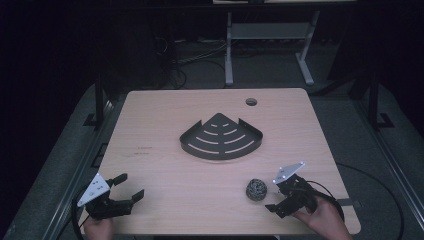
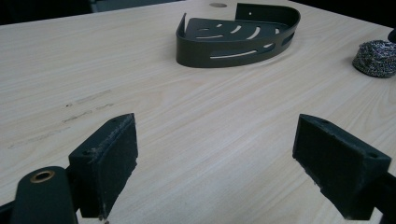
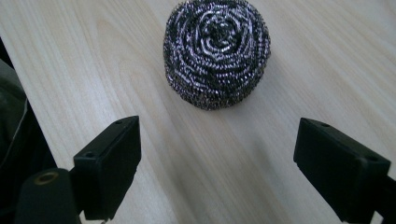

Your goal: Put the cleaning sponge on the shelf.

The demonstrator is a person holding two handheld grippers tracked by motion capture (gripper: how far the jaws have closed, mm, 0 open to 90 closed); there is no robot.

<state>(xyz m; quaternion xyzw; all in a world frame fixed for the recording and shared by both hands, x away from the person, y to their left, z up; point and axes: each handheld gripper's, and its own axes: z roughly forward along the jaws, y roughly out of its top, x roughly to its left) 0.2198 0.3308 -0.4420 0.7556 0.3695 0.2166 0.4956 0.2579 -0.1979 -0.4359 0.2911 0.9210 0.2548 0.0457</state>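
Observation:
A round steel-wool scourer (image 1: pixel 256 189) lies on the wooden table (image 1: pixel 160 125) near the front right. My right gripper (image 1: pixel 274 195) is just right of it, open and empty. In the right gripper view the scourer (image 3: pixel 217 51) sits a short way ahead of the open gripper (image 3: pixel 217 158), not between its jaws. A black slotted corner shelf (image 1: pixel 220 138) rests at the table's middle. My left gripper (image 1: pixel 129 186) hovers at the front left, open and empty. The left gripper view looks past that open gripper (image 2: pixel 215 154) to the shelf (image 2: pixel 233 42) and the scourer (image 2: pixel 376 57), both far ahead.
A round cable hole (image 1: pixel 251 101) sits near the table's far edge. Beyond the table stand a white desk frame (image 1: pixel 270 35) and floor cables (image 1: pixel 185 57). Bare wood stretches between the two grippers.

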